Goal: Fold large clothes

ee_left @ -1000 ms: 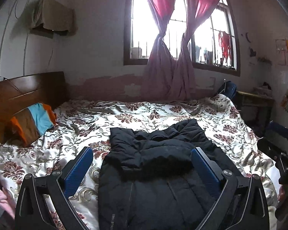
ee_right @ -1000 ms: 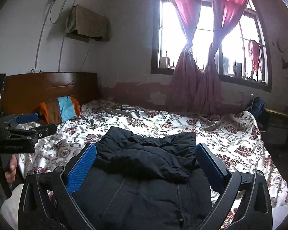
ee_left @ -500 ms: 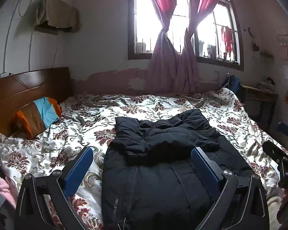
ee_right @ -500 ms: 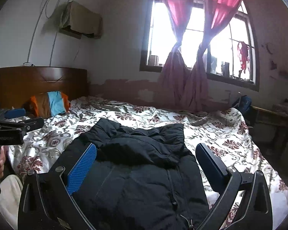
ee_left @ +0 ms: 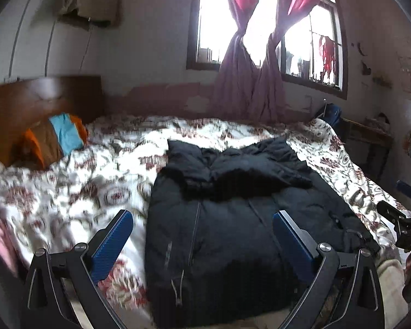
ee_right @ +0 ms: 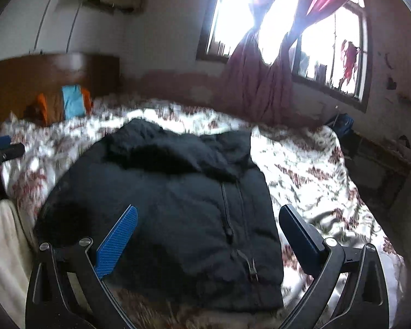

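A large black padded jacket point(ee_left: 233, 219) lies flat on the bed with the white floral bedspread point(ee_left: 68, 192), its zipper facing up and its hood bunched at the far end, toward the window. The left tool point(ee_left: 202, 235) hangs above the near part of the jacket with its blue pads spread wide and nothing between them; the right tool point(ee_right: 208, 230) is the same — wide and empty, over the front near the zipper point(ee_right: 227, 213). The next step is probably to take the hem or the side edges for a first fold. To do it well, each tool should come down onto an edge and pinch all the thick layers together, and both should lift evenly — such padded cloth slips and puffs easily.
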A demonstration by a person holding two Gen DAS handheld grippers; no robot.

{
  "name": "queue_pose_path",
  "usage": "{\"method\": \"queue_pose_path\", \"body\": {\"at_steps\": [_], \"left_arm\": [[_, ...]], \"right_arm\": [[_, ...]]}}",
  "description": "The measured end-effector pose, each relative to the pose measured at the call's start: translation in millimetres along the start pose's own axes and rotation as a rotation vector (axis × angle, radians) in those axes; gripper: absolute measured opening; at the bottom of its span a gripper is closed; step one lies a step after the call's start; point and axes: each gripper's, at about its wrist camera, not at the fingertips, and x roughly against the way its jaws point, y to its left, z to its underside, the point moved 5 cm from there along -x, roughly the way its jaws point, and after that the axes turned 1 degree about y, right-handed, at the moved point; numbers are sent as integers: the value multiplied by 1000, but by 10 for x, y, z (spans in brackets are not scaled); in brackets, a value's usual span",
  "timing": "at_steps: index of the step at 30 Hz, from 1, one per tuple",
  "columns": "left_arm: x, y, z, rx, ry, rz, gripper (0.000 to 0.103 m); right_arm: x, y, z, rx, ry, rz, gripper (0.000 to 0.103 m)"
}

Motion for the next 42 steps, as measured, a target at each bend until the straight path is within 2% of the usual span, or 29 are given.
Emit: {"method": "queue_pose_path", "body": {"at_steps": [3,8,11,14,19,24,29,33,37,42], "left_arm": [[-58,79,193,8,63,-3,102],[-192,85,555,-9,215,12,102],[-278,26,781,-43,321,23,102],[-366,-36,1000,-81,408,16,102],[-528,-174,1255,-173,524,-22,102],[-571,-278,1355,-225,566,-24,102],[-606,-323,1380,-236,582,-15,102],[-652,-324,1414,-231,602,-12,102],[-674,-303,1426,-217,610,-12,102],[-690,-283,1452,-204,624,-9,102]], "right_arm": [[-40,-22,168,14,73,-12,101],[-164,-57,428,-9,197,-8,101],[-272,-22,614,-50,283,-36,101],[-373,20,783,-35,362,-17,101],[-454,27,866,-11,423,2,101],[-513,111,910,103,475,-10,101],[-619,237,1002,337,507,88,101],[-759,273,1027,402,516,150,101],[-958,333,1196,466,593,209,101],[-933,457,1139,527,532,249,101]]}}
